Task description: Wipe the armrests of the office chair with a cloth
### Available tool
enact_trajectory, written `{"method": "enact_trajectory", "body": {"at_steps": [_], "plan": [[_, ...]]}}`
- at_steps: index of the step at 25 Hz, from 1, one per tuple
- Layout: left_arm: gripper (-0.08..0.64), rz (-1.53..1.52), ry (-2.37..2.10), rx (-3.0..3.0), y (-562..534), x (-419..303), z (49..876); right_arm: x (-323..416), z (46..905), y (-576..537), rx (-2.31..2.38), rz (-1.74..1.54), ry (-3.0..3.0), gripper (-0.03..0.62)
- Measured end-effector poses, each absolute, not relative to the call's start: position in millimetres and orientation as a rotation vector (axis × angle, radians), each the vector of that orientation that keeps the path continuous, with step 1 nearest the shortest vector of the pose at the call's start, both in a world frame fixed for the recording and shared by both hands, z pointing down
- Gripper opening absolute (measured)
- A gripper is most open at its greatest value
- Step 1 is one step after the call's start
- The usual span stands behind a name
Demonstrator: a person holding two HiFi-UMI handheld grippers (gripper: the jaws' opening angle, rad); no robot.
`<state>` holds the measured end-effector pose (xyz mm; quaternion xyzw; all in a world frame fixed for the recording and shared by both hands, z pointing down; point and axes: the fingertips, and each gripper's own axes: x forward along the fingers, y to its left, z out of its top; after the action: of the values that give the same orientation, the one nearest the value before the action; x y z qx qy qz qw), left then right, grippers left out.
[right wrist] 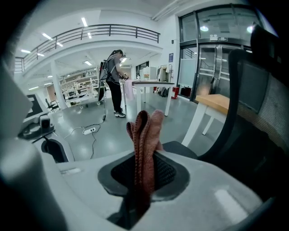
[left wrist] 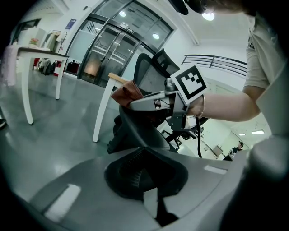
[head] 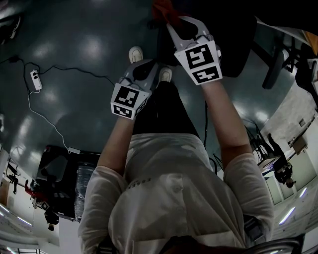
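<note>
My right gripper (right wrist: 140,180) is shut on a folded reddish cloth (right wrist: 144,140) that sticks up from its jaws. In the head view this gripper (head: 171,22) reaches forward, with the cloth (head: 161,9) at the black office chair (head: 233,34). The left gripper view shows the cloth (left wrist: 128,94) resting at the top of a black curved chair part (left wrist: 135,131), in front of the mesh backrest (left wrist: 146,67). The left gripper (head: 148,65) hangs lower and nearer my body. Its jaws (left wrist: 156,200) are shut with nothing between them. The chair's back (right wrist: 253,94) fills the right of the right gripper view.
A white table with a wooden top (right wrist: 216,101) stands just behind the chair. On the grey floor to the left lie a power strip (head: 36,79) and its cable. A person (right wrist: 115,81) stands at a far table. Other chairs (head: 278,64) stand at the right.
</note>
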<state>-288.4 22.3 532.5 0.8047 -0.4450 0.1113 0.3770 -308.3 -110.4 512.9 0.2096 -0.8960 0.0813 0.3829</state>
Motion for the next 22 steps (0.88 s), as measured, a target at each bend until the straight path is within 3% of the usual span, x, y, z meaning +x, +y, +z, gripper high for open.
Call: {"method": "enact_trajectory", "body": {"at_steps": [22], "plan": [[0.017, 0.266, -1.274, 2.052, 62, -287, 510, -266, 504, 59, 0.319, 0.468, -2.301, 0.048]]}}
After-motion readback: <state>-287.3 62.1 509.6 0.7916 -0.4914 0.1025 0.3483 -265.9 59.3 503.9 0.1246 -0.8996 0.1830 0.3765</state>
